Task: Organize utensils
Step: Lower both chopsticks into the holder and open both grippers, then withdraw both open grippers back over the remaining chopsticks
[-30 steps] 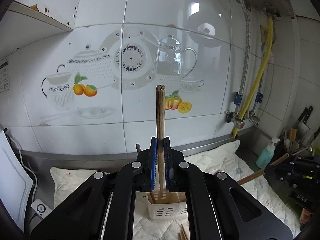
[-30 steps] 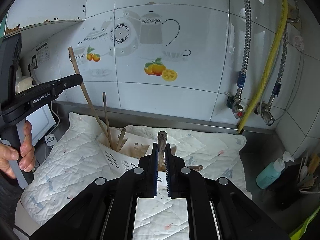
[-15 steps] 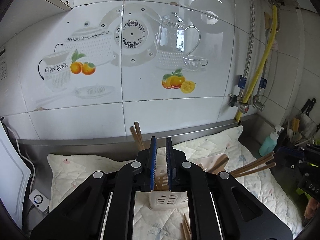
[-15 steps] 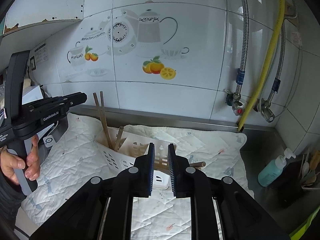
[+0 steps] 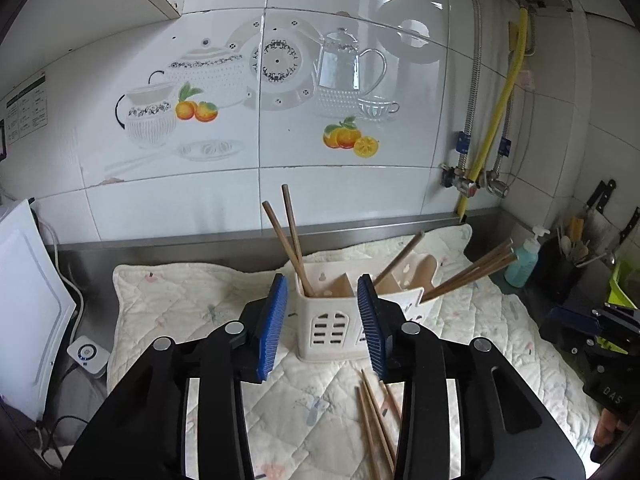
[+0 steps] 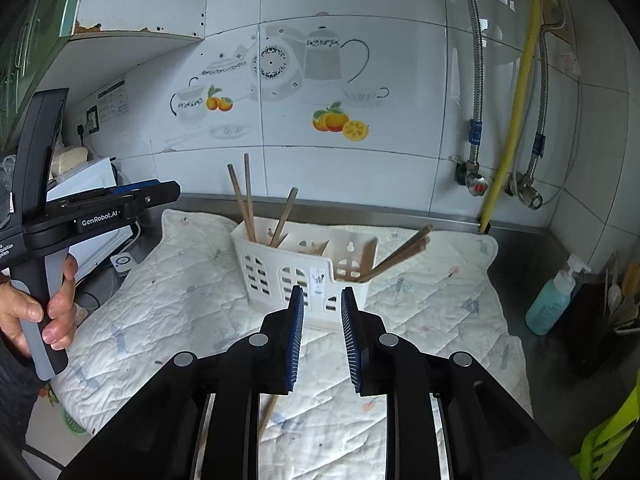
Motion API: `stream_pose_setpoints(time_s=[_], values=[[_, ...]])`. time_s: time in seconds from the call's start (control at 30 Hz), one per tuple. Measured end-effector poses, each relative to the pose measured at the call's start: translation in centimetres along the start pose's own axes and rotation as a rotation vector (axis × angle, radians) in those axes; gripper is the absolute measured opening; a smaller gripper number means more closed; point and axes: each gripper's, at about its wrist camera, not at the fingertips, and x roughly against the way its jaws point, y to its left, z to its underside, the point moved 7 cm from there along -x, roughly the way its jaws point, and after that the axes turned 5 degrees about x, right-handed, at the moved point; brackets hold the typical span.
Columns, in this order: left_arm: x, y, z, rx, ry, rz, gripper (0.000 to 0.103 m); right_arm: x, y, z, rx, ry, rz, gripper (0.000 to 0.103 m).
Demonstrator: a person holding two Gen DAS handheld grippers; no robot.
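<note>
Both chopsticks dropped; our jaws have just been opening, nothing between them.
We see left gripper (image 5: 322, 320) wide, right gripper (image 6: 322, 334) narrower, before the holder (image 6: 304, 266); loose chopsticks (image 5: 376, 420) show only in left view.

Steel counter (image 6: 516, 240) under quilted mat (image 6: 172, 280), soap bottle (image 6: 550, 300) beside it

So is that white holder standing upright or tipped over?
Upright. The white holder sits flat on the quilted mat, open top up, with chopsticks leaning out of its compartments.

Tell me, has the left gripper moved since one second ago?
Yes. The left gripper sank: the white slotted plastic utensil holder rose in view, and its fingers have just opened, empty.
</note>
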Motion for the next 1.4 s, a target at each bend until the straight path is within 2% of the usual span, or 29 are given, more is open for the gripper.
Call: stream_pose_setpoints(time_s=[0.07,0.4,0.77,1.2,1.4], values=[[0.8,0.4,1.2,0.012,0.0,-0.005,0.048,0.2,0.7,1.4,-0.006,0.007,-0.004,0.02],[4.0,1.8,6.7,0.018,-0.004,-0.06,0.056,0.9,3.9,8.2,-0.075,0.033,-0.051,0.02],[4.0,3.1,12.1,0.048,0.073,-0.09,0.061,-2.6,6.8,15.2,-0.118,0.172,-0.103,0.02],[2.8,3.7,17.0,0.075,0.181,-0.096,0.062,-5.8,7.9,18.1,-0.146,0.256,-0.127,0.018],[2.3,2.8,19.2,0.062,0.232,-0.064,0.062,-6.7,8.1,19.0,-0.147,0.286,-0.122,0.014]])
